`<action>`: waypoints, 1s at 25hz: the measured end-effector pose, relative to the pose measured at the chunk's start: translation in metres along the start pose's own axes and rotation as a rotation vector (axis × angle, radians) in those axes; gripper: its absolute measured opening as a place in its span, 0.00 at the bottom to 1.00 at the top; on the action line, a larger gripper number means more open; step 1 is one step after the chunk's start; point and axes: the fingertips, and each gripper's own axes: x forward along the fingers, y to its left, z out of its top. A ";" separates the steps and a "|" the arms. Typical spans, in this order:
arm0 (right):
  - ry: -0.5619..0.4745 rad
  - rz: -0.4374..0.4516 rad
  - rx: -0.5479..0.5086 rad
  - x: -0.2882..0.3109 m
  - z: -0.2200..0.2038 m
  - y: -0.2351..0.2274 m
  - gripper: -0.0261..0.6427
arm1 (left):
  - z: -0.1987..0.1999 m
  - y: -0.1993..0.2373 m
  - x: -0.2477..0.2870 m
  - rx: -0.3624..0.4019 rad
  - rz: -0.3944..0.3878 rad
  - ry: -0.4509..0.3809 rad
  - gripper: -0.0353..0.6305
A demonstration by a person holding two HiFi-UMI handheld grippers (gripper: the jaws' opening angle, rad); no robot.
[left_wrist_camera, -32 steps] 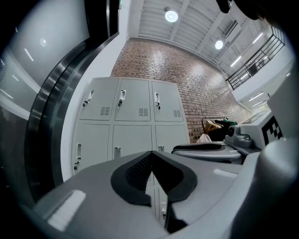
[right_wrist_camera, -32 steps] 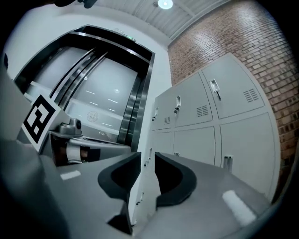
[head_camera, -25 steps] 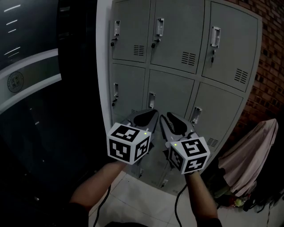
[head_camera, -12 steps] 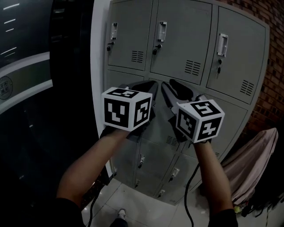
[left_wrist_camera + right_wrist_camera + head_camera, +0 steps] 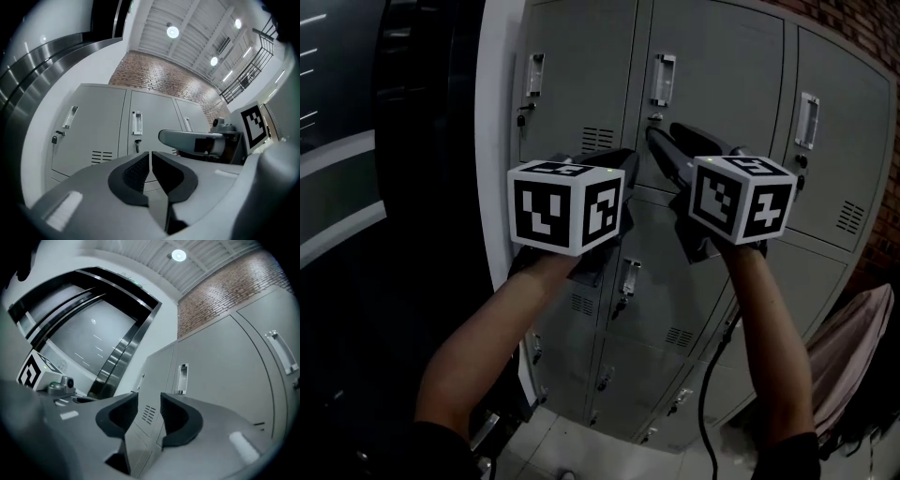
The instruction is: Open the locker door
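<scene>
A grey metal locker bank (image 5: 722, 56) with several doors faces me. Each door has a recessed silver handle; the top-middle door's handle (image 5: 663, 80) has a small lock just under it. My right gripper (image 5: 661, 136) is raised in front of that door, with its tips close to the lock. Its jaws are opening and nothing is between them (image 5: 149, 401). My left gripper (image 5: 623, 157) is beside it at the same height and a little lower, short of the doors. Its pads are together with nothing in them (image 5: 150, 157). All doors look closed.
A white frame (image 5: 492, 141) borders the lockers on the left, with dark glass and an escalator (image 5: 108, 366) beyond. A brick wall (image 5: 862, 28) stands to the right. A pink cloth (image 5: 853, 347) hangs at lower right. A cable (image 5: 705, 394) trails from the right gripper.
Both grippers have risen from the lower doors to the top row and moved closer to the lockers. The right jaws stand wider apart.
</scene>
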 end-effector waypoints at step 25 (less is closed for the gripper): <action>0.099 -0.191 0.040 0.127 0.026 -0.084 0.30 | 0.018 0.062 0.070 -0.022 -0.242 -0.092 0.06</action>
